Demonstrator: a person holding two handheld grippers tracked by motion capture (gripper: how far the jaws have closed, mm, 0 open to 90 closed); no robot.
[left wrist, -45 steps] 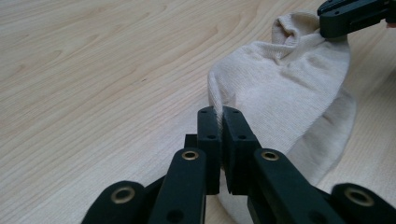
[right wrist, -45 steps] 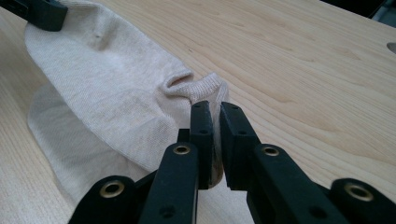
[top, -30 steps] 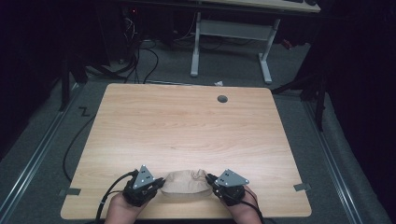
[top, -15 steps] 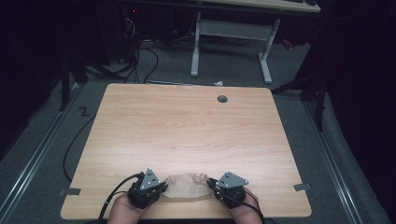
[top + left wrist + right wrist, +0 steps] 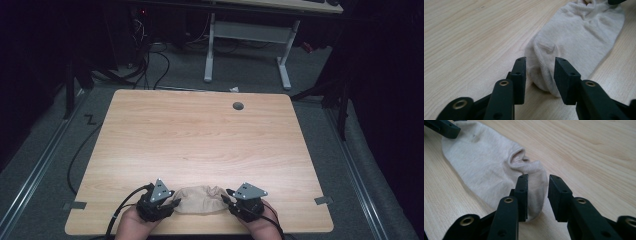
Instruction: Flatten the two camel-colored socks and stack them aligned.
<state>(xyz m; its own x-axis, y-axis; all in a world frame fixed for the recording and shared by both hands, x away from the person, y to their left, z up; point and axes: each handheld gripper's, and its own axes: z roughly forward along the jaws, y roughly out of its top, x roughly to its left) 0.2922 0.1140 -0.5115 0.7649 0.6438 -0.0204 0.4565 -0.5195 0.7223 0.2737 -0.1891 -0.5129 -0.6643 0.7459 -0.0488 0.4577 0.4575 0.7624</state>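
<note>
I'm seeing a wooden table (image 5: 200, 140) with a round grommet hole (image 5: 238, 106) lying far right; a white desk frame (image 5: 247, 47) and cables (image 5: 150, 65) sitting beyond.

A lab-style recording bay, dark all round.

One bare light-wood laminate tabletop (image 5: 200, 145) with a round grey cable port (image 5: 238, 106) sits on grey carpet floor (image 5: 320, 75); black cables (image 5: 145, 65) snake behind it, a white-legged metal desk frame (image 5: 250, 37) stands beyond, and black drapes (image 5: 385, 100) close off the sides.
</note>
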